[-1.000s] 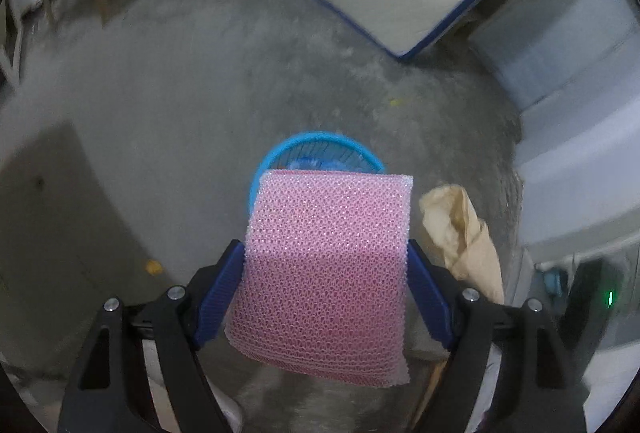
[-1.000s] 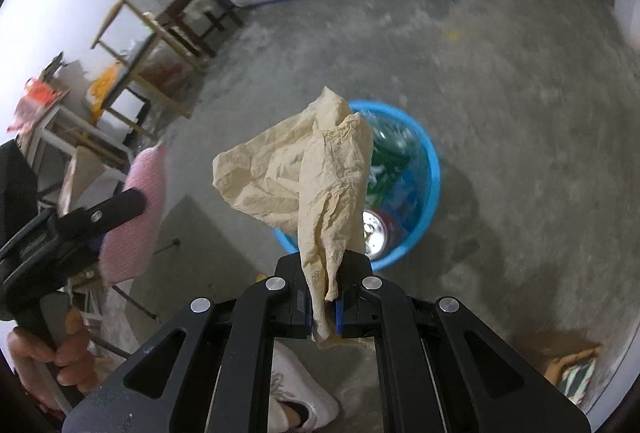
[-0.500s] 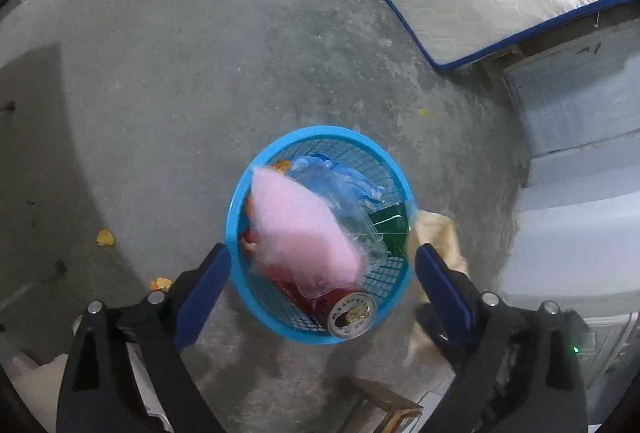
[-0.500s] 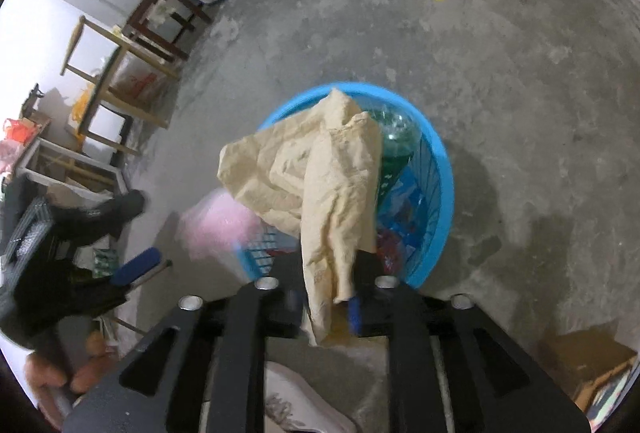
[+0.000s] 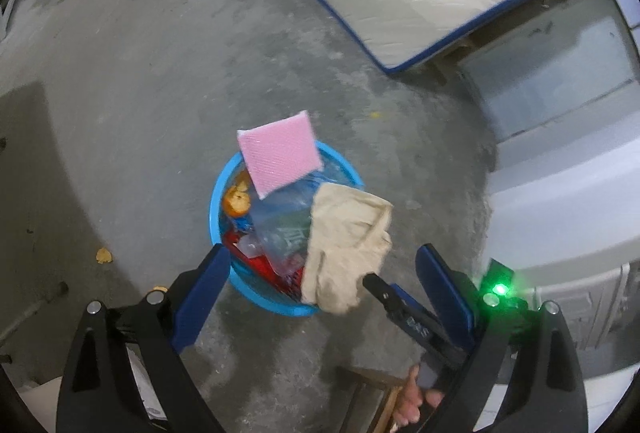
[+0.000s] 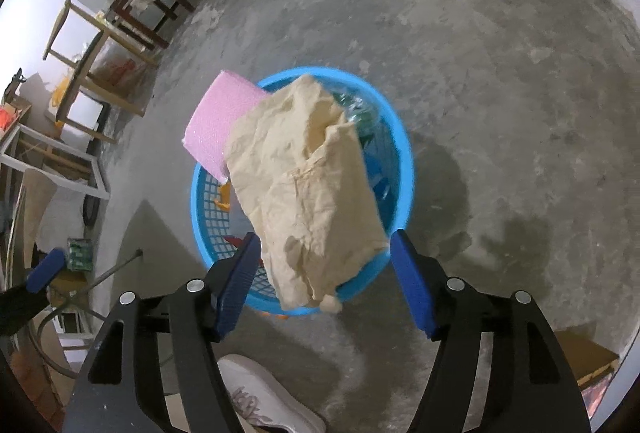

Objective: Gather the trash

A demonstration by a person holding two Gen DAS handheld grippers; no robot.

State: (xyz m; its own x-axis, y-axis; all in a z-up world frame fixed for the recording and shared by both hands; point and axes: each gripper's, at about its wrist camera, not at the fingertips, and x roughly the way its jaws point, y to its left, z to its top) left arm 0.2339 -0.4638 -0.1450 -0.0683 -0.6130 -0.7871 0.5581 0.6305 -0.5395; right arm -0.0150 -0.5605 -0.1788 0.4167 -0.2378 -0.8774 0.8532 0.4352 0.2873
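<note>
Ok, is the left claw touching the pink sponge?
Apart. Left wrist view: left claw open, pink sponge well beyond it, over the far rim of the blue basket.

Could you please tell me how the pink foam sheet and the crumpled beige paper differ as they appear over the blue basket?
The pink foam sheet is a flat, neat square with straight edges; the crumpled beige paper is wrinkled and irregular. The sheet sits at the far rim of the blue basket; the paper is over the near side, close to the right gripper. The paper looks larger in both views. Neither is gripped: both grippers' fingers are spread open.
</note>
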